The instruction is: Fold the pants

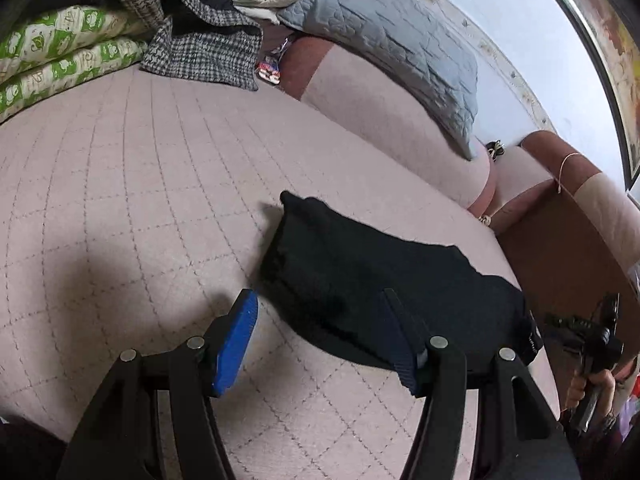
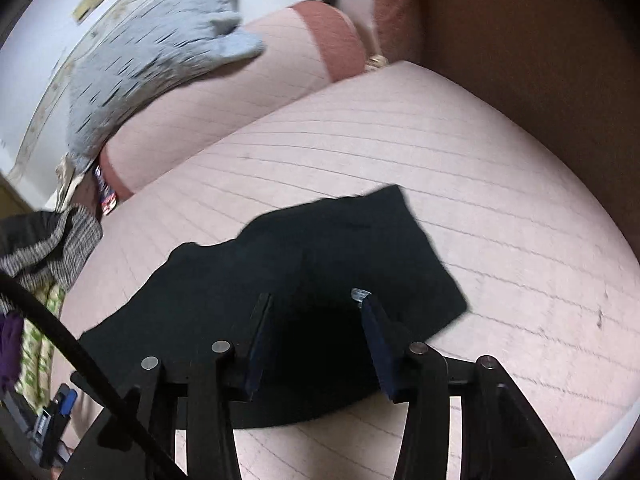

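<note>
The black pants (image 1: 372, 276) lie folded into a compact bundle on the pink quilted sofa seat (image 1: 120, 184). My left gripper (image 1: 320, 304) is open and empty just above the bundle's near left edge; its blue-padded left finger is over the seat, its right finger over the cloth. In the right wrist view the pants (image 2: 320, 240) lie spread below my right gripper (image 2: 316, 300), which is open and empty over the cloth's near part. The right gripper also shows at the far right of the left wrist view (image 1: 592, 344), held in a hand.
A grey quilted pillow (image 1: 392, 40) leans on the sofa back (image 1: 384, 116). A houndstooth garment (image 1: 192, 32) and green-patterned folded bedding (image 1: 60, 56) lie at the seat's far left. A brown armrest (image 1: 560, 240) bounds the seat on the right.
</note>
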`<state>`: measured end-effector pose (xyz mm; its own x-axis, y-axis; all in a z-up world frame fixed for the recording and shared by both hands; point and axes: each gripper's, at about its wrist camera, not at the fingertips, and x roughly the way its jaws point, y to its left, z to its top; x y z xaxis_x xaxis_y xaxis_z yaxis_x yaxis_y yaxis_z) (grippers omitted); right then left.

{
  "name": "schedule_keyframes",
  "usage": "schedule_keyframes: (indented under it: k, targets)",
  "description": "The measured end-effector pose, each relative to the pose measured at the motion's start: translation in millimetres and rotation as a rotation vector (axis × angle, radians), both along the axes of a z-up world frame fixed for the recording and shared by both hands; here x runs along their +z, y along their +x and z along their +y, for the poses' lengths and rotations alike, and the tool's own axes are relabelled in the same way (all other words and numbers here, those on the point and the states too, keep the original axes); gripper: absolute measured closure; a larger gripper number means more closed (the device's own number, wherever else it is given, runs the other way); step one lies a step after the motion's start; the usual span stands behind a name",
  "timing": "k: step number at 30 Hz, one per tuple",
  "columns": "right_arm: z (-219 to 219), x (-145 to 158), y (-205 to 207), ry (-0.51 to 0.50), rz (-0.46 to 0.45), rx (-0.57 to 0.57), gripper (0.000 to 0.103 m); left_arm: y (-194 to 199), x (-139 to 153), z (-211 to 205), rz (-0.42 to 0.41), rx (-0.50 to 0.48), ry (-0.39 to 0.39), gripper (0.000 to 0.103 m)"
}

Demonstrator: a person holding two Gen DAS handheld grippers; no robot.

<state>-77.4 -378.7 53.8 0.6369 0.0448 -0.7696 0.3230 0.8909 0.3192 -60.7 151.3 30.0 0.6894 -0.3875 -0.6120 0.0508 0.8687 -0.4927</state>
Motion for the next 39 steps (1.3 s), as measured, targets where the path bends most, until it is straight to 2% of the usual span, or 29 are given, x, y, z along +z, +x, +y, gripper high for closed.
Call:
schedule_keyframes:
  k: [3,6,7,8,9,10,11,13,14,16,17,19,21,23,25,28,29,30,33,34,36,39]
  targets:
    - [13,-10,18,-0.051,0.025,0.022,0.053,2,-4,7,0.018,0.020,-0.014,0.042]
    - [15,-29,41,-0.104,0.108,0.029,0.052,3,-6,13,0.026,0.041,-0.035,0.042]
    - [15,-37,49,-0.136,0.144,0.037,0.060,3,-4,14,0.027,0.042,-0.042,0.042]
    - [15,-44,55,-0.187,0.189,0.034,0.083,2,0,15,0.023,0.037,-0.052,0.042]
    - [11,-49,59,-0.235,0.229,0.008,0.092,0,5,15,0.008,0.025,-0.070,0.042]
    - [5,-52,60,-0.229,0.241,-0.010,0.093,-3,13,12,-0.007,0.013,-0.069,0.042]
    - [-3,-52,60,-0.181,0.240,-0.029,0.094,-4,19,8,-0.014,0.004,-0.053,0.041]
    - [-9,-43,57,-0.139,0.249,-0.081,0.095,-2,32,-4,-0.033,-0.041,-0.023,0.041]
    - [-3,-31,54,-0.188,0.231,-0.109,0.091,1,36,-9,-0.038,-0.057,-0.015,0.040]
    - [19,-2,50,-0.275,0.122,-0.106,0.084,14,44,-29,-0.051,-0.112,0.018,0.037]
    - [31,9,51,-0.265,0.063,-0.062,0.085,23,44,-39,-0.055,-0.140,0.017,0.036]
    - [57,20,68,-0.134,-0.013,0.100,0.084,41,39,-58,-0.038,-0.185,0.013,0.035]
    - [80,11,95,0.011,-0.008,0.229,0.084,60,29,-73,-0.026,-0.219,0.009,0.035]
    - [102,-9,127,0.092,0.020,0.306,0.084,77,12,-79,0.026,-0.188,0.030,0.035]
    - [122,-31,156,0.096,0.077,0.351,0.084,85,-12,-65,0.112,-0.128,-0.033,0.035]
    - [139,-71,207,0.130,0.182,0.374,0.084,83,-21,-53,0.113,-0.132,-0.048,0.045]
    - [143,-74,219,0.108,0.160,0.361,0.086,82,-20,-51,0.112,-0.135,-0.039,0.045]
    - [143,-72,229,0.084,0.140,0.348,0.086,80,-18,-48,0.107,-0.133,-0.042,0.046]
    - [155,-62,256,-0.058,0.186,0.285,0.085,66,-8,-30,0.079,-0.086,-0.059,0.046]
    - [167,-51,256,-0.120,0.184,0.285,0.079,58,-3,-19,0.064,-0.050,-0.067,0.045]
    - [191,-25,241,-0.151,0.118,0.356,0.079,40,4,6,0.031,0.041,-0.038,0.043]
    - [241,-5,209,-0.101,0.080,0.533,0.078,26,-1,31,0.044,0.125,-0.022,0.043]
